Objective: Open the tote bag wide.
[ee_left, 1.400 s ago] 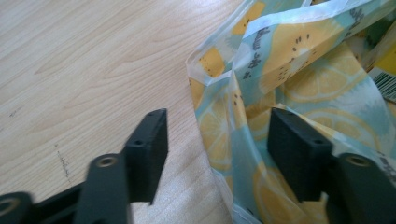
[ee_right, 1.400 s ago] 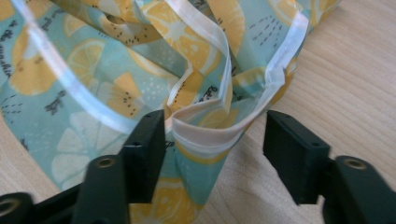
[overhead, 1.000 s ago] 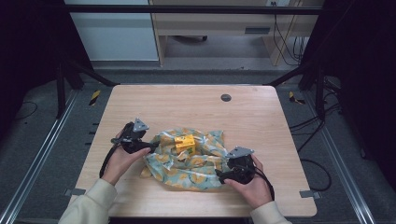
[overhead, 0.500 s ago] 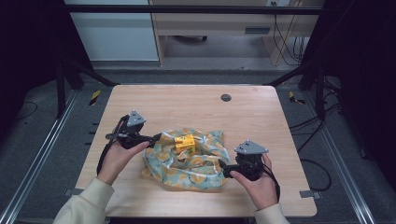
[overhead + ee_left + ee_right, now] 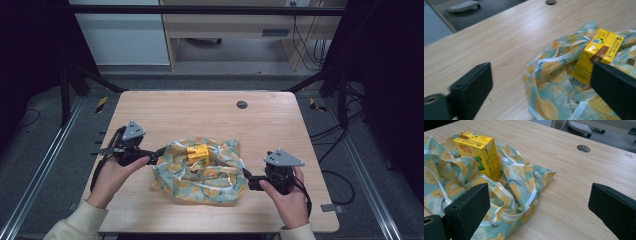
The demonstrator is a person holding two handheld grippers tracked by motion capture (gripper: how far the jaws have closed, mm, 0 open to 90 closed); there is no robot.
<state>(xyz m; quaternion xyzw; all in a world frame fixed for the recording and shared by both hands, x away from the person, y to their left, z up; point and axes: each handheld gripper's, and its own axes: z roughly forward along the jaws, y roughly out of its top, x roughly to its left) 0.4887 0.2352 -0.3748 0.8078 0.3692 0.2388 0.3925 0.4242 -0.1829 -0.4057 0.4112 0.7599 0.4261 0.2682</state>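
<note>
My left gripper [image 5: 159,153] sat at the left edge of the lemon-print cloth bag [image 5: 202,172], its jaws spread wide and gripping nothing. My right gripper [image 5: 248,179] rested at the bag's right edge, jaws likewise released and empty. The bag lay crumpled in the middle of the wooden worktop [image 5: 200,112], and a yellow drink carton [image 5: 198,153] stood on its folds, tilted slightly. A round cable hole [image 5: 242,104] lay farther back.
</note>
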